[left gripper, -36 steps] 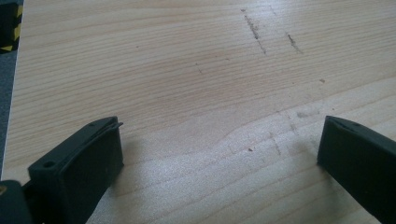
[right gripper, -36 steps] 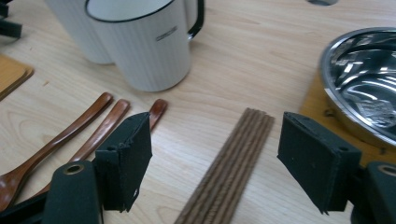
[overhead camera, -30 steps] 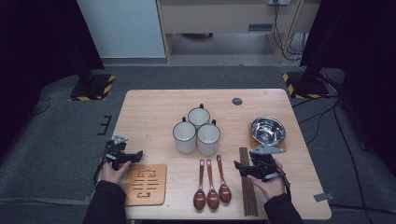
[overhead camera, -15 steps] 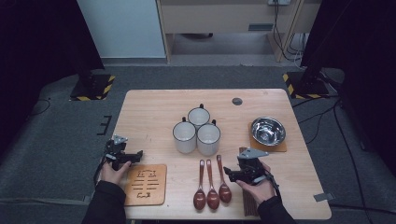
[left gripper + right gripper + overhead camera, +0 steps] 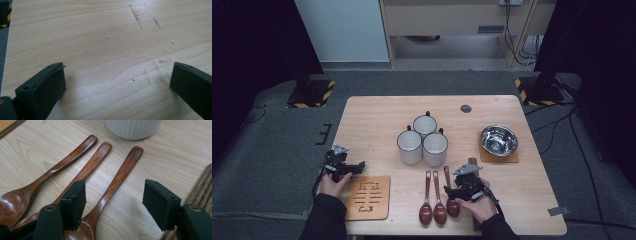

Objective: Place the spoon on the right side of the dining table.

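Your right tongs (image 5: 451,192) have come in from beside the bundle of chopsticks (image 5: 472,162) toward the row of three wooden spoons (image 5: 439,197), and their jaws have just been closing, though they are not yet pressing on anything. In the right gripper view the handle of the rightmost spoon (image 5: 117,178) runs up between the two jaws, with a gap left on either side, so those tongs are released and straddling it. That spoon lies with its bowl toward you and its handle pointing away toward the white mugs (image 5: 423,141), so its long axis runs roughly along the reach of the tongs and crosswise to their closing; a small further squeeze should catch the handle. The middle spoon's handle (image 5: 92,161) sits just beside the near jaw, so watch that you do not pinch both. Your right hand is plainly the nearer one. Your left tongs (image 5: 349,166) rest well off to the far side of the spoons, by the carved wooden mat (image 5: 368,197), spread wide over bare tabletop (image 5: 100,37) and grasping nothing. The tabletop is pale wood grain, lightly scuffed; beyond it lie grey floor and dark curtains.
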The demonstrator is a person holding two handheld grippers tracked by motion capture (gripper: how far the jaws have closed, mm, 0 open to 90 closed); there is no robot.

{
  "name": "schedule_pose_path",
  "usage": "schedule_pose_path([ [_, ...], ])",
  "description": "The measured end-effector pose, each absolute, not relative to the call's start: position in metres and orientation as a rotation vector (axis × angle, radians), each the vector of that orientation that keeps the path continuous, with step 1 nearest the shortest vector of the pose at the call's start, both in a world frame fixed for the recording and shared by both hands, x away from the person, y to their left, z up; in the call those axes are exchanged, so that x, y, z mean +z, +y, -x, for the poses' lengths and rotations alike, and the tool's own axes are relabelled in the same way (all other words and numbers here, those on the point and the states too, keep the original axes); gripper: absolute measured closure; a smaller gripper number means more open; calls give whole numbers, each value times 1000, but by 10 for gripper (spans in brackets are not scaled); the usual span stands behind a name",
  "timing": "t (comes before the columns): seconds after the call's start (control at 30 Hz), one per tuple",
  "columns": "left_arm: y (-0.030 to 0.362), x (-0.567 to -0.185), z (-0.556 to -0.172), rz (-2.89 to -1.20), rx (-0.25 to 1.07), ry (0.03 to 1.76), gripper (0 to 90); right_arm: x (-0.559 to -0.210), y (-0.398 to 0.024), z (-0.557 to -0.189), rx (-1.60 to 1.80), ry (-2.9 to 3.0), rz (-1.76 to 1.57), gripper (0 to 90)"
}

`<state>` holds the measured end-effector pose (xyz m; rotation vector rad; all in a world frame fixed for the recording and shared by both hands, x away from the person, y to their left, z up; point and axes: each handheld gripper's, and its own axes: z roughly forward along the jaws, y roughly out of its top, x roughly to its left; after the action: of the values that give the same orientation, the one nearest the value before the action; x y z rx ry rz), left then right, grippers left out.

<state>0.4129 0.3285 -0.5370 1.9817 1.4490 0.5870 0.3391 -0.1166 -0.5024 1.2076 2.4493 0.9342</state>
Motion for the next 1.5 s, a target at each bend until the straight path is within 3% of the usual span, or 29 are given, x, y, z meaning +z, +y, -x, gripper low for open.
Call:
schedule_pose_path([
  [1.07, 328, -537, -413, -1982, 587, 1449, 0, -511, -111, -339, 855, 2507, -1255, 750],
  [1.5, 328, -537, -413, -1982, 588, 1449, 0, -510, -114, -339, 832, 2489, -1256, 813],
])
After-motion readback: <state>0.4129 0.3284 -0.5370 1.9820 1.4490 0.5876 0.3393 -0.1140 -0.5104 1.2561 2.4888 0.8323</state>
